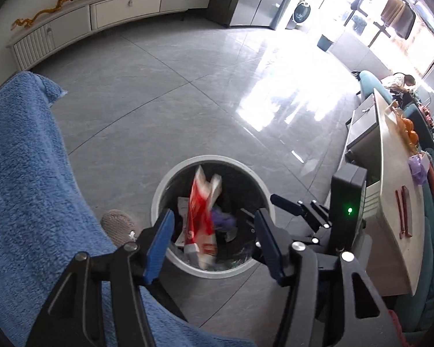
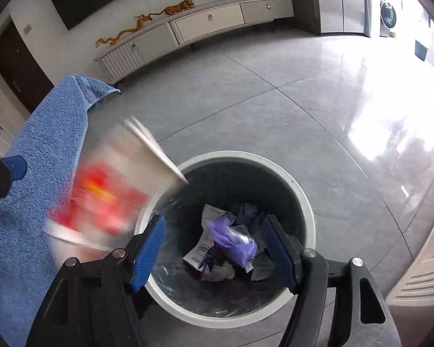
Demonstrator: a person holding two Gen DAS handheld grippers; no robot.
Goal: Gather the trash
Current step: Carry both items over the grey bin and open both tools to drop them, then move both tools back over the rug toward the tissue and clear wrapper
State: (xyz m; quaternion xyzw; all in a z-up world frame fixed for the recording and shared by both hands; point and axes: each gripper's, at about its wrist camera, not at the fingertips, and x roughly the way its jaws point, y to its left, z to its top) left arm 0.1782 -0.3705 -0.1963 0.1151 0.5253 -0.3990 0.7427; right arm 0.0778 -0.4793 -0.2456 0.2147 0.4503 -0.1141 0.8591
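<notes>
Both over the trash bin: left hand-held gripper apart, red-and-white wrapper loose between; right hand-held gripper apart, empty.

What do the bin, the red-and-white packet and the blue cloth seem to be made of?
Bin: likely matte white plastic, with a glossy clear liner. Packet: probably thin printed plastic or paper; crumpled, blurred. Cloth: terry towel, looped pile.

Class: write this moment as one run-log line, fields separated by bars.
step: drop trash | left tool: open | right tool: open | wrapper: falling into bin | purple bag: in bin
</notes>
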